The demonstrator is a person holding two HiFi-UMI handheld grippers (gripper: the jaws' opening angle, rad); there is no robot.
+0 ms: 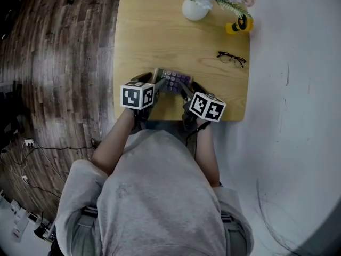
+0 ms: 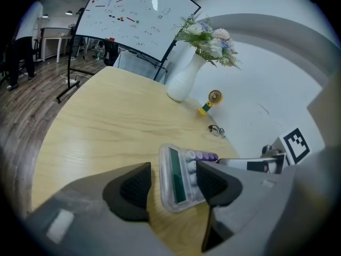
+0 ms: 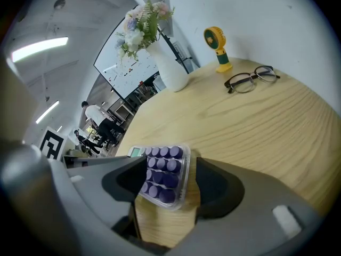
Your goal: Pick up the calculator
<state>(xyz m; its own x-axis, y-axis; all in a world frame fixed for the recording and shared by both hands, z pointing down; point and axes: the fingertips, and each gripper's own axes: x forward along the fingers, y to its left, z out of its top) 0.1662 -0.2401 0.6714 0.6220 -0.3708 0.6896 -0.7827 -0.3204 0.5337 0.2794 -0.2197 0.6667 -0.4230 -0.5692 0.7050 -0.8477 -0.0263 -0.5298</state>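
Observation:
The calculator (image 1: 175, 80), clear-cased with purple keys, is near the front edge of the wooden table (image 1: 154, 31). My left gripper (image 1: 155, 82) straddles its display end (image 2: 178, 175). The jaws stand apart, with bare wood showing between the left pad (image 2: 130, 188) and the case, while the right pad (image 2: 213, 181) is close against it. My right gripper (image 1: 186, 91) straddles the key end (image 3: 162, 174) from the other side. The case lies close to its left pad (image 3: 123, 179), with a gap to the right pad (image 3: 214, 188). I cannot tell whether the calculator lies flat.
A white vase of flowers (image 1: 195, 8) and a yellow mini fan (image 1: 238, 24) stand at the table's far edge. Black glasses (image 1: 232, 58) lie to the right. A whiteboard (image 2: 133, 20) and people stand beyond the table, and a white wall runs along its right side.

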